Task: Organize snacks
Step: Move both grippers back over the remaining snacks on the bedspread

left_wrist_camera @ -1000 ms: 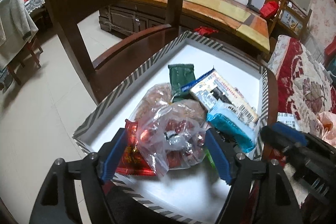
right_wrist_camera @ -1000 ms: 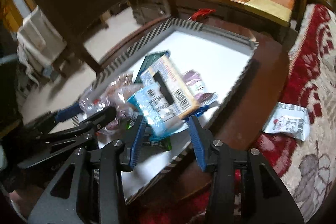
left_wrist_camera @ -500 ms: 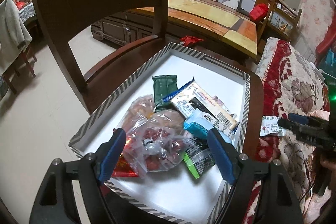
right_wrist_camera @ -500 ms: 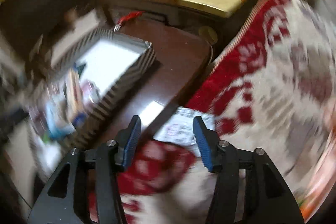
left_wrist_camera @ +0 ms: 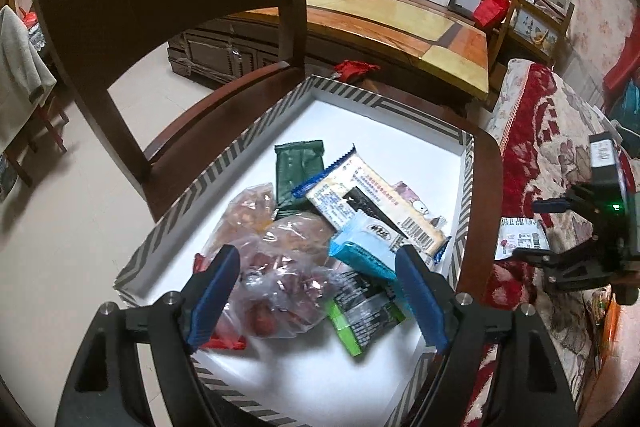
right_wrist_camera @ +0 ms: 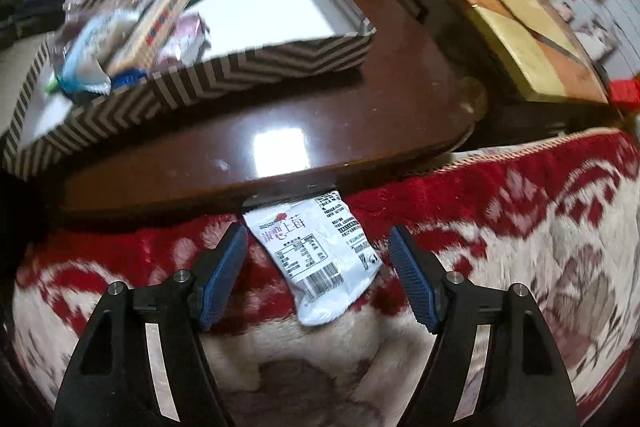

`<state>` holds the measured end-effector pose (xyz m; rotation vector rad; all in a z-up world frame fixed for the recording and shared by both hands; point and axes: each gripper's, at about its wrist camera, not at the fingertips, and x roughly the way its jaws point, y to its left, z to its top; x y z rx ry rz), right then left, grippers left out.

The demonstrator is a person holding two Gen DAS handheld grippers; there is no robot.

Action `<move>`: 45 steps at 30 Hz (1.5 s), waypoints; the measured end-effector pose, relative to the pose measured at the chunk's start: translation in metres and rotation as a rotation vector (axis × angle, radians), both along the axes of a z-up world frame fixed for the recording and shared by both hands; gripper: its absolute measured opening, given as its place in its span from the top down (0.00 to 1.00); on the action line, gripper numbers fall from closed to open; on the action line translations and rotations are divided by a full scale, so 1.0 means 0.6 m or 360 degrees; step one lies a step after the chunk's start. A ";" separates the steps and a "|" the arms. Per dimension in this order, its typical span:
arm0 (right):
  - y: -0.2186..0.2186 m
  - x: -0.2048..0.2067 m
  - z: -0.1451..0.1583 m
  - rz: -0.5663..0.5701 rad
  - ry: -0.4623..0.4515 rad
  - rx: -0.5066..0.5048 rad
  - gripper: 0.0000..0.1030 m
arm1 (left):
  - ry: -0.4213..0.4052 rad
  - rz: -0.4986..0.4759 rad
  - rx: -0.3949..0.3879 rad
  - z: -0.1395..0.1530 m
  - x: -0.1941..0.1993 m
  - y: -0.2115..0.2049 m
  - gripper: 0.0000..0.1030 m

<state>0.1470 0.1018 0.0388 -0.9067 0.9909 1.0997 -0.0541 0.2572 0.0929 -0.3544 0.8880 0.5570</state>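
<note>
Swinging away from the striped tray (right_wrist_camera: pixel 256 67), the right claw (right_wrist_camera: pixel 316 275) had come over the red patterned blanket (right_wrist_camera: pixel 500 227), jaws wide around a white snack packet (right_wrist_camera: pixel 320 255), likely the next pick. Meanwhile the left claw (left_wrist_camera: pixel 320 295) hung wide and empty over the tray's snack pile (left_wrist_camera: pixel 320 227).

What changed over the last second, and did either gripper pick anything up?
The right tongs swung away from the striped box to the red blanket and now straddle the white snack packet, open, nothing gripped. The left tongs pulled back slightly, staying open over the box's snack pile, which looks unchanged.
</note>
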 end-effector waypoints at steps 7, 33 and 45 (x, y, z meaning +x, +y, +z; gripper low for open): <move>0.007 0.006 -0.035 -0.0005 0.0020 -0.0063 0.48 | 0.0019 -0.0032 0.0003 -0.002 0.014 -0.017 0.21; -0.370 -0.217 0.034 -0.1274 0.0173 0.0553 0.31 | 0.0098 -0.0750 -0.0174 -0.020 0.079 -0.330 0.21; -0.524 -0.235 0.029 -0.1583 0.0216 0.0648 0.31 | 0.0141 -0.0980 -0.0325 -0.014 0.146 -0.457 0.21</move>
